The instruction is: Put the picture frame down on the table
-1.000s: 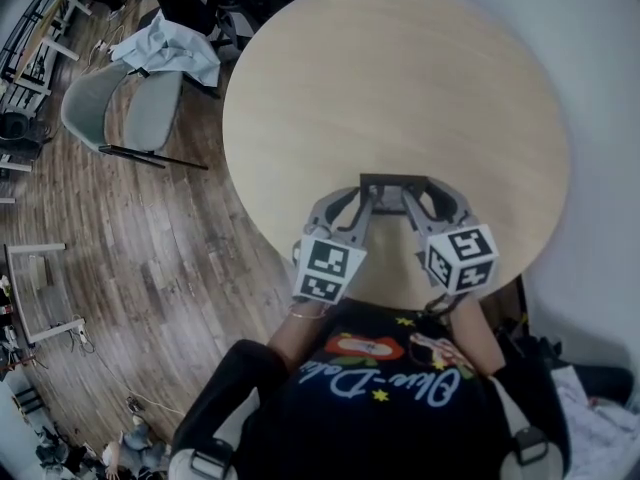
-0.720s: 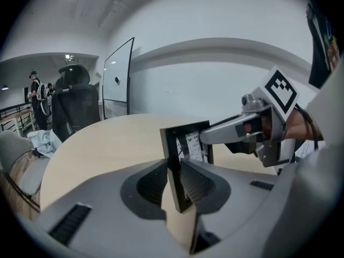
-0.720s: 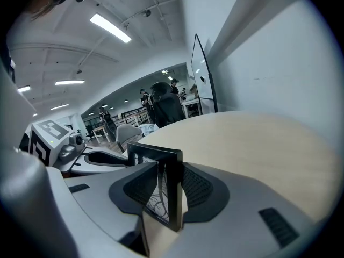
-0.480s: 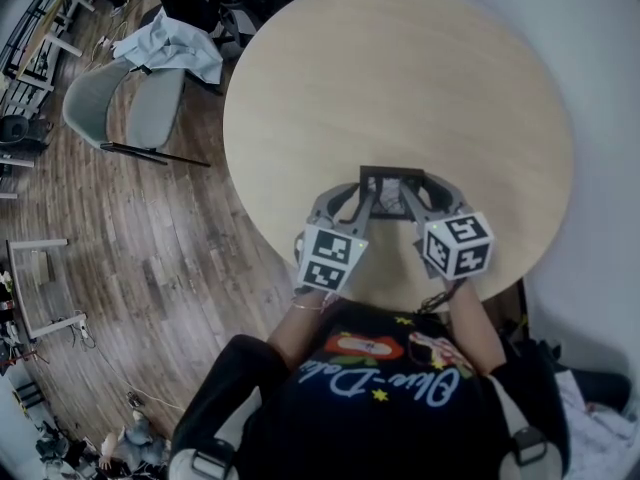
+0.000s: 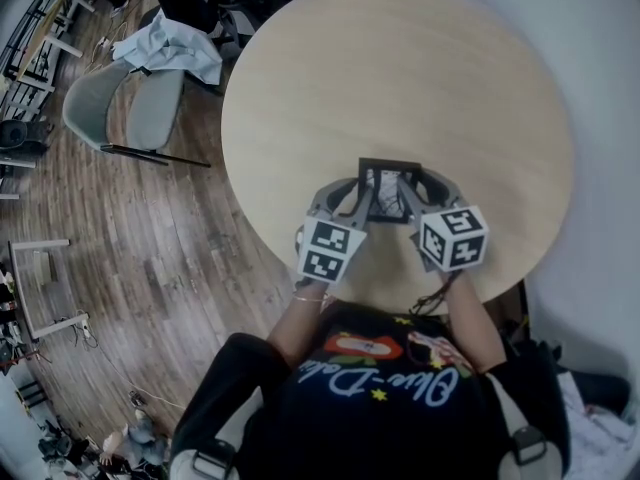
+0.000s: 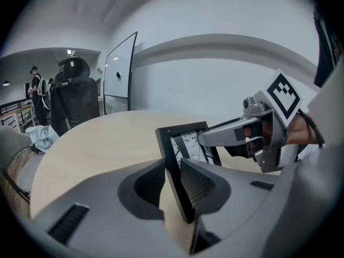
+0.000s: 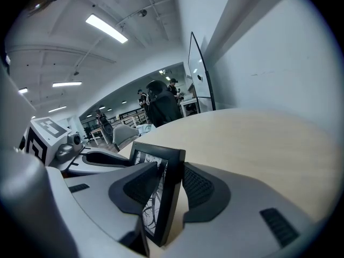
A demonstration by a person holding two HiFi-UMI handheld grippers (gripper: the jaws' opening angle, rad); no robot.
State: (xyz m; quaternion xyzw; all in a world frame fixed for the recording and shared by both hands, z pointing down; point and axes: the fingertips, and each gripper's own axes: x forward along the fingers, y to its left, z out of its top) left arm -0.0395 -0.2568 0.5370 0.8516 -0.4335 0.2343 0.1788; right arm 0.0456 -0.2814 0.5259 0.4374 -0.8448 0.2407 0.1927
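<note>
Black printed shirt (image 5: 390, 373) at bottom of head view, partly cut off; marker cubes (image 5: 328, 251) just ahead of it; left gripper (image 6: 173, 184) jaws closed down to a narrow gap, ribbed pads clamped on left edge of picture frame (image 5: 389, 180); right gripper (image 7: 171, 190) likewise nearly closed, pads pinching the frame's right edge; frame held between both, black border, black-and-white print inside, standing up and leaning, over near part of round wooden table (image 5: 400, 68); frame's lower edge hidden behind jaws in both gripper views, so cannot tell if it touches the tabletop; print too small to read; rest of tabletop bare; beyond table edge, wooden floor (image 5: 150, 238), grey chair (image 5: 120, 108) with pale cloth (image 5: 170, 46) draped on it; whiteboard (image 6: 119, 66) against far wall; dark office chair (image 6: 75, 95) and person (image 6: 36, 90) in background, small and indistinct
</note>
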